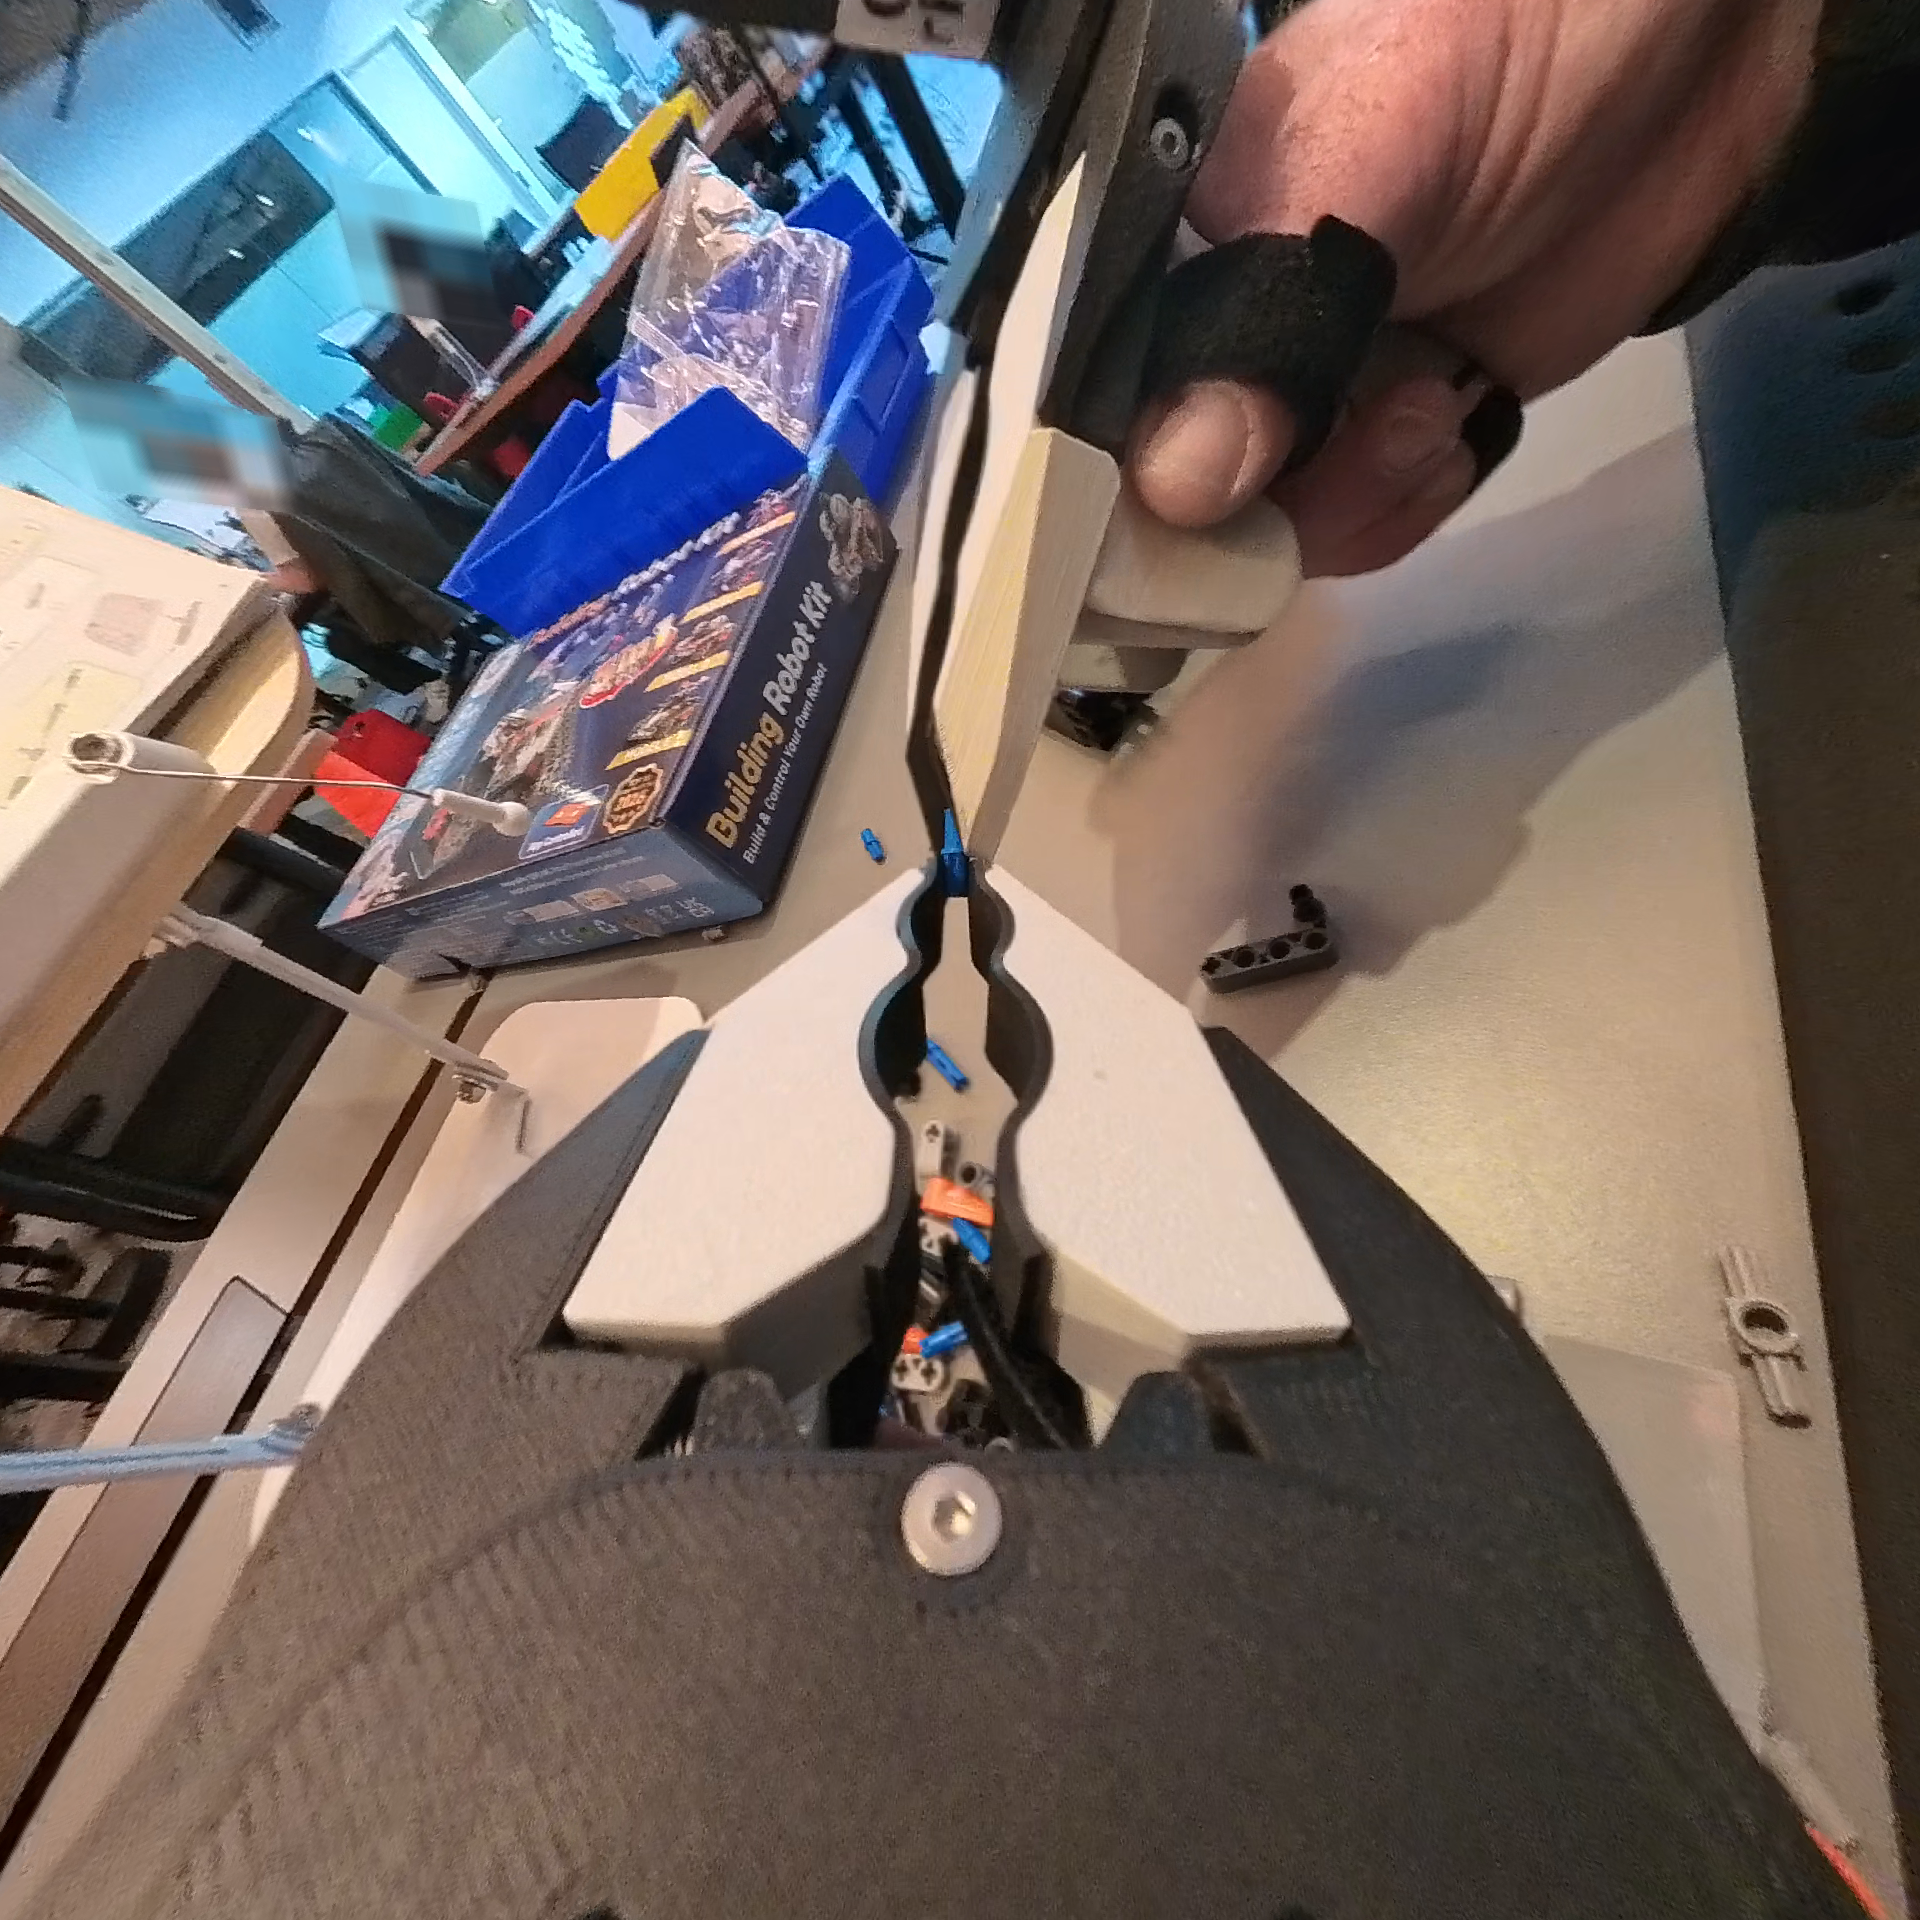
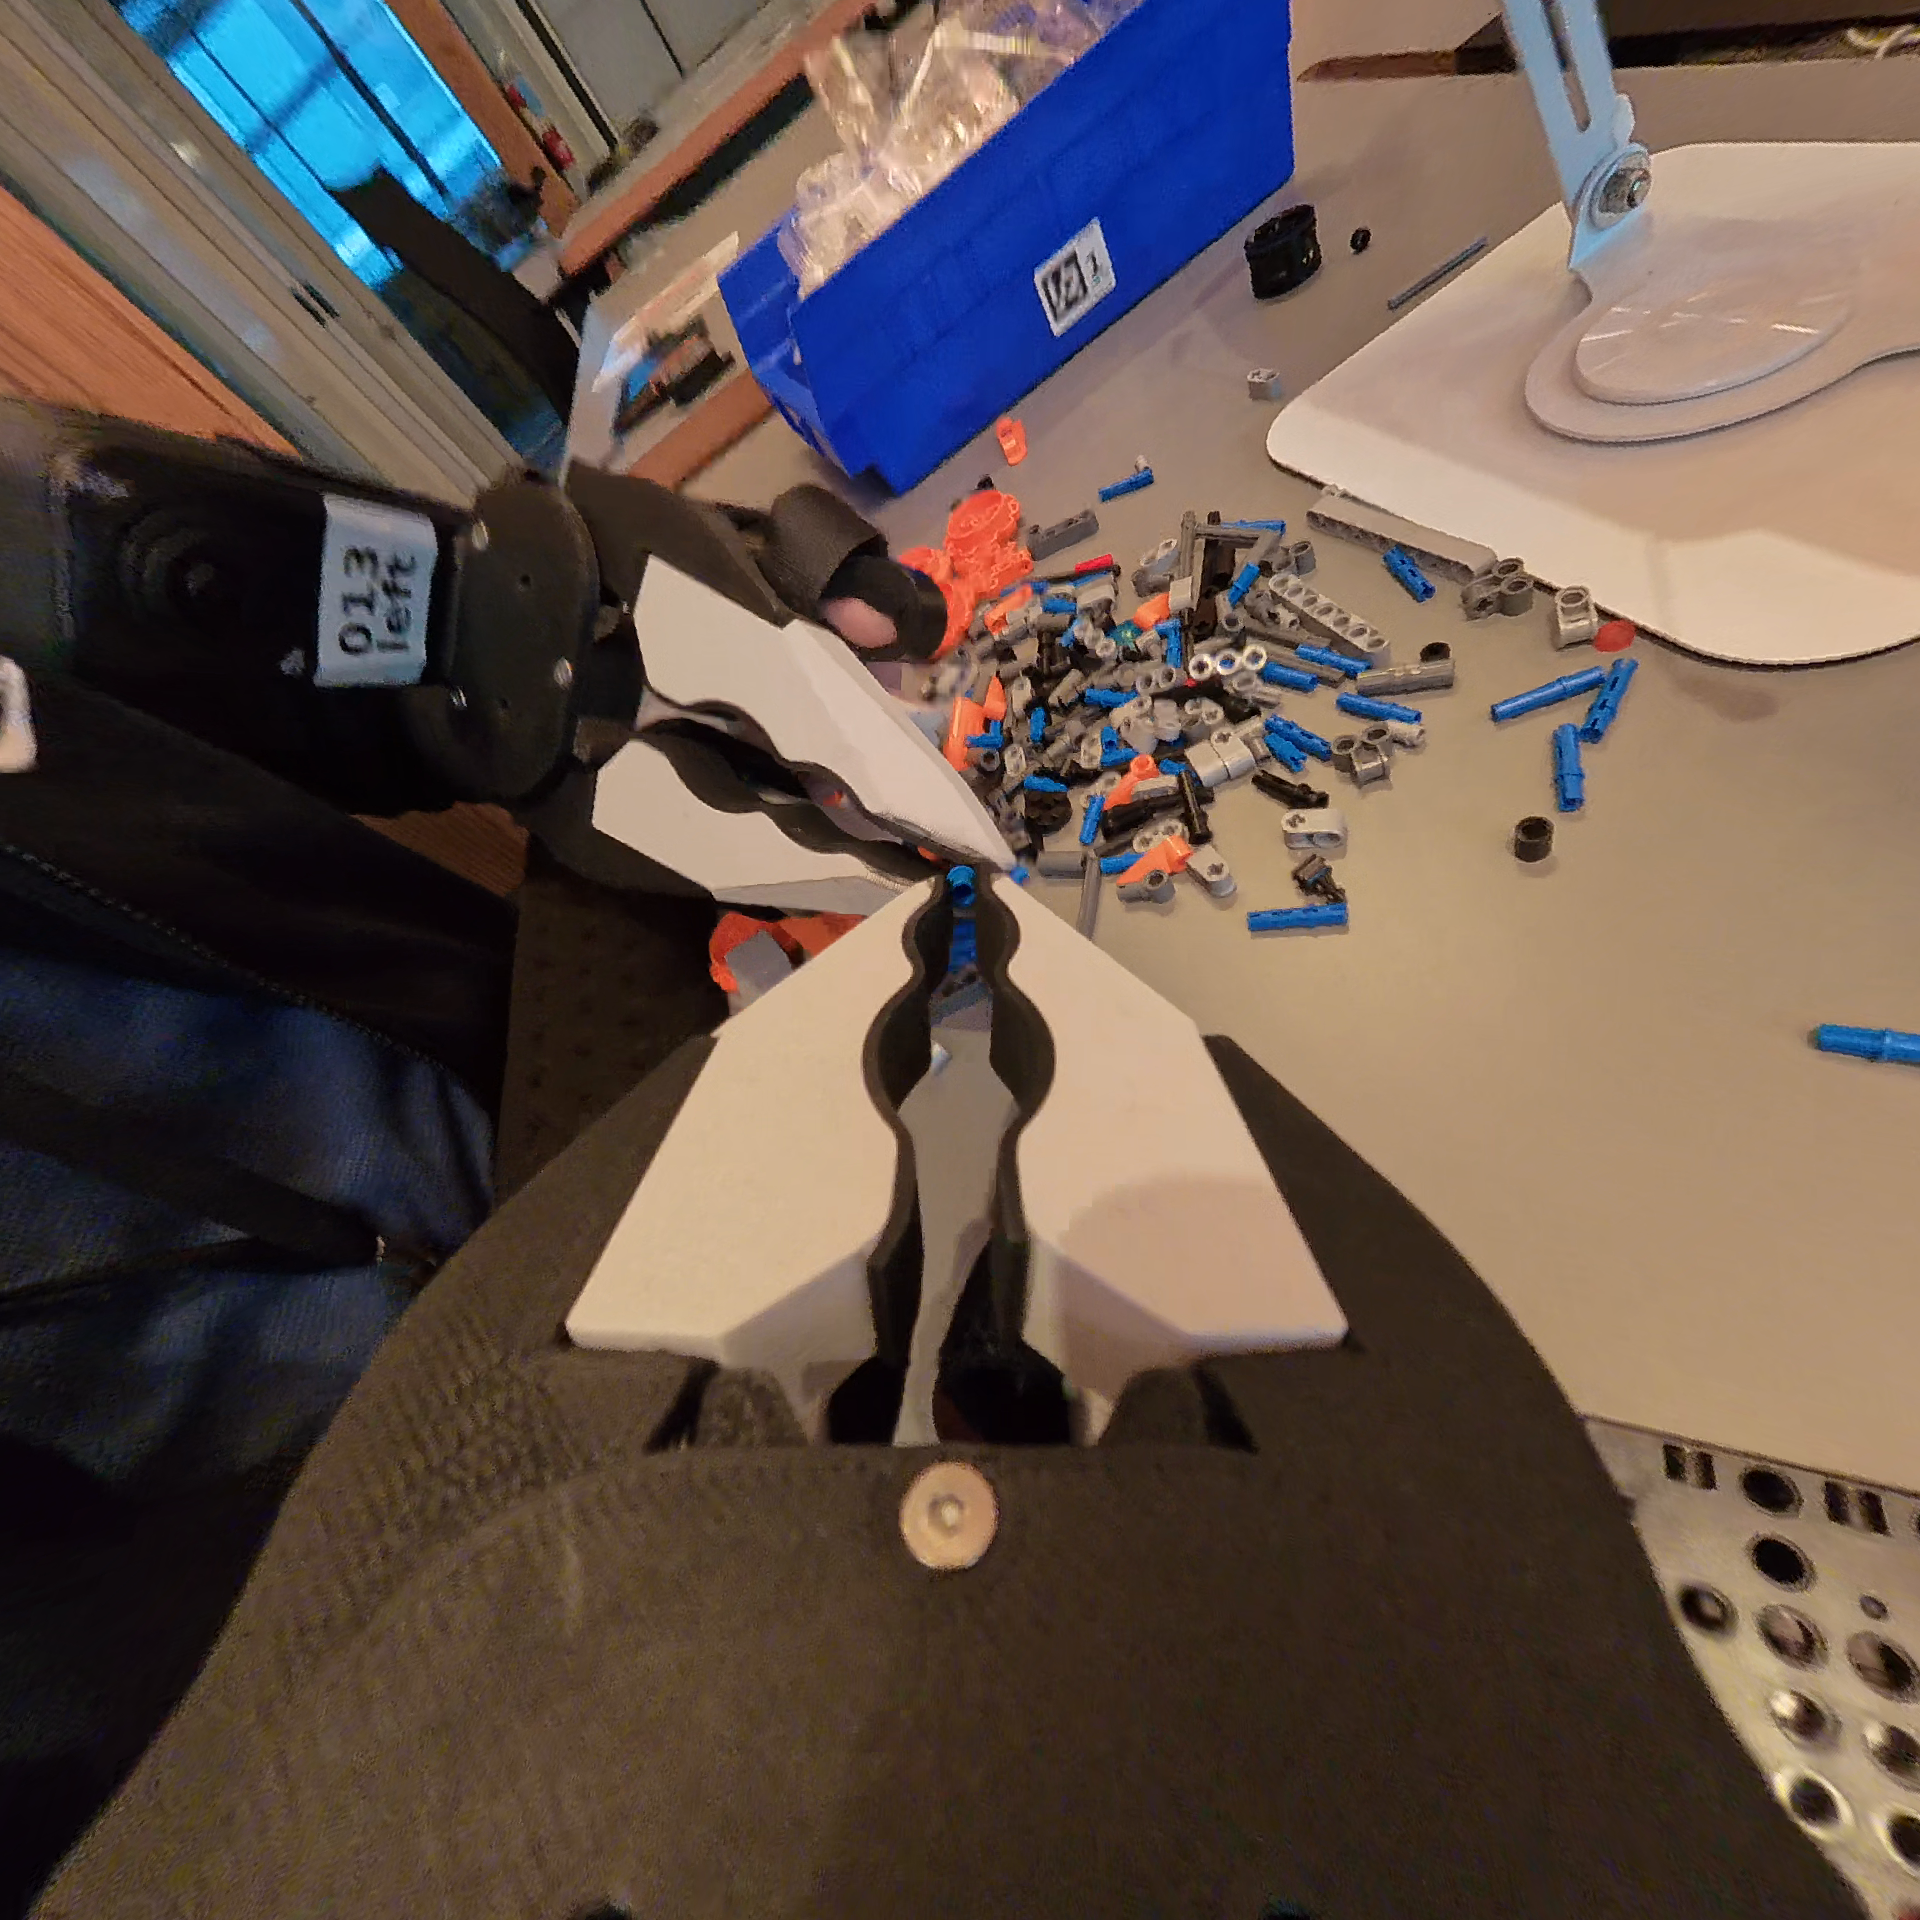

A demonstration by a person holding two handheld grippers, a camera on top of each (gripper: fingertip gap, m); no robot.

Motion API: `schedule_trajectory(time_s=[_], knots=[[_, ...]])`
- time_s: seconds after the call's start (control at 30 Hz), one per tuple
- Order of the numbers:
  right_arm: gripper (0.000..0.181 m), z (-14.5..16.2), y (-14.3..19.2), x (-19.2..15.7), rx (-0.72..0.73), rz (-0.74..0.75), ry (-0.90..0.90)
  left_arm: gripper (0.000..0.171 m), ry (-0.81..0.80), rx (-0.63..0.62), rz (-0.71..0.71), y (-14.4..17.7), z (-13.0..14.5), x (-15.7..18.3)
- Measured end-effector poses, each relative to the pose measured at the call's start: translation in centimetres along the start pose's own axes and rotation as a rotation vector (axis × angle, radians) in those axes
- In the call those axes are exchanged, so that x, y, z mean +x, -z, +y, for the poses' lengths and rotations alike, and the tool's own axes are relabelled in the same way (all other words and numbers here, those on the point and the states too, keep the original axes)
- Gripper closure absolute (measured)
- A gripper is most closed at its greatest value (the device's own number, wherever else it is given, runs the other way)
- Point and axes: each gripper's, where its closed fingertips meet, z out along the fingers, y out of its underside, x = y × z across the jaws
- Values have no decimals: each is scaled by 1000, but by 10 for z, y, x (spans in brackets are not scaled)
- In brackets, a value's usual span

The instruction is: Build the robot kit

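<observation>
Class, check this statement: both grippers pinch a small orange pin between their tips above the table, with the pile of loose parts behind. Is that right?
Not quite: the pin is blue, not orange, as the left wrist view shows. The left gripper and right gripper both pinch it, with the pile of parts behind.

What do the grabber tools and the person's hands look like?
Both the left gripper and right gripper have pale wedge-shaped fingers with wavy black inner edges, on textured black bodies with a silver screw. The left bears a white label. The hand wears black finger straps.
</observation>
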Motion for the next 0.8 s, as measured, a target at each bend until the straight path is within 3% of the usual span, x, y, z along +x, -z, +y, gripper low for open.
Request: schedule_trajectory(time_s=[0.17, 0.43, 0.53, 0.8], knots=[[179, 27, 6, 15, -272, 174, 237, 163, 15, -128, 121, -4, 19, 22], [179, 67, 2, 20, -720, 201, 552, 162, -82, -185, 330, 6, 20, 85], [179, 73, 1, 25, -819, 218, 599, 164, -83, -203, 345, 5, 24, 87], [179, 76, -1, 27, -919, 217, 625, 164, -79, -224, 372, 4, 30, 91]])
